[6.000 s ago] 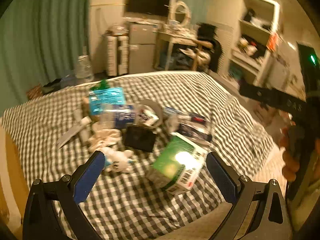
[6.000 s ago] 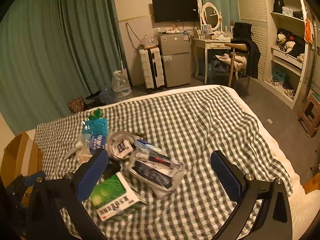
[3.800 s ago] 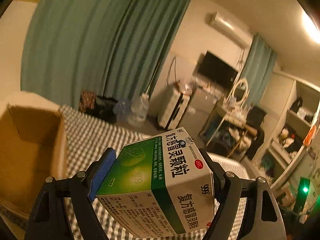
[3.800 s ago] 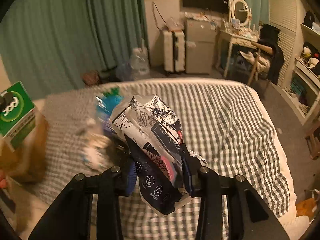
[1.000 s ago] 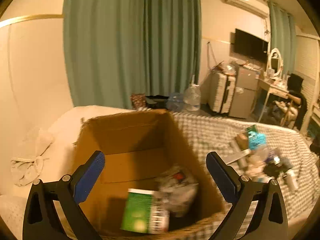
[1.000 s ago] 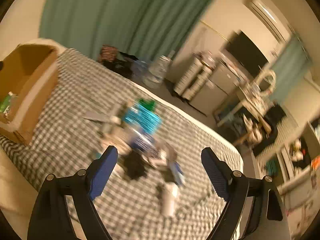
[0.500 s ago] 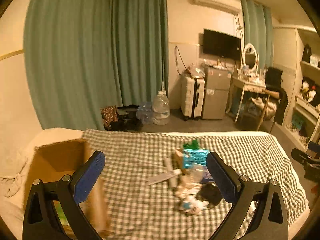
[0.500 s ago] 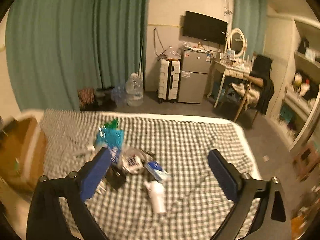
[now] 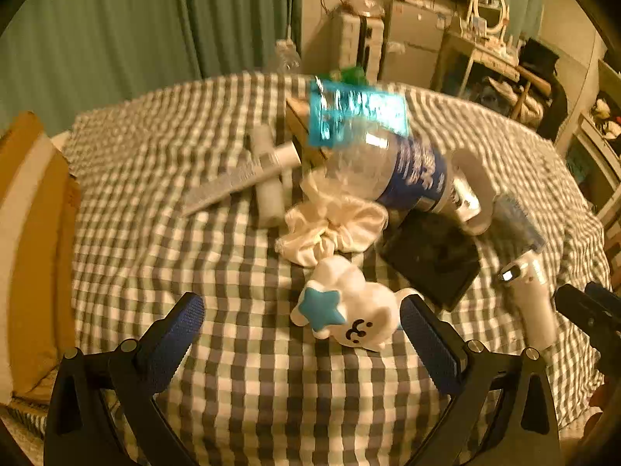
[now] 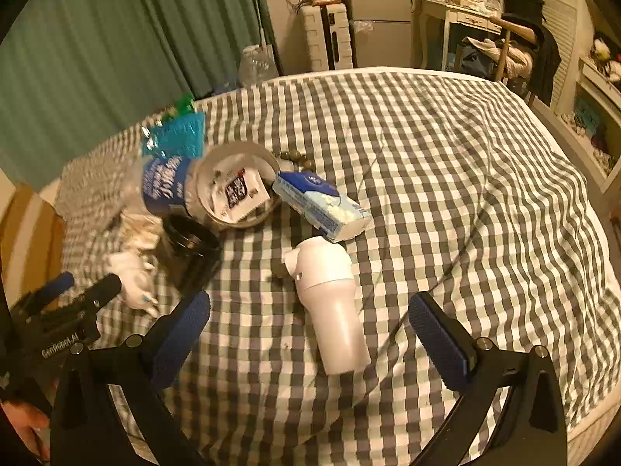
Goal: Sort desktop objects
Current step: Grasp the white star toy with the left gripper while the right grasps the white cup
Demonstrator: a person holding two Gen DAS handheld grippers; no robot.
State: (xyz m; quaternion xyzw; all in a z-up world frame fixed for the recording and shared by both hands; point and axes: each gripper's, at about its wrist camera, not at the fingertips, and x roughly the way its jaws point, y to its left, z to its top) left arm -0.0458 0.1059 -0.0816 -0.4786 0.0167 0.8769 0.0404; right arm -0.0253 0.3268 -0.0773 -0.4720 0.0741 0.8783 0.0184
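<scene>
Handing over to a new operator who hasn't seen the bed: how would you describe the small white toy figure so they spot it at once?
On the checked bedspread, find the pile of clutter in the middle. At its near edge, just below the cream scrunchie and left of the flat black case, lies the white toy. It alone has a blue star and a tiny drawn smiling face.

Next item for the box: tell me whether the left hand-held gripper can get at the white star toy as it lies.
Probably yes. The left hand-held gripper is open, and the white star toy lies on the checked cloth just ahead between its fingers, nothing on top; the scrunchie lies close behind.
</scene>
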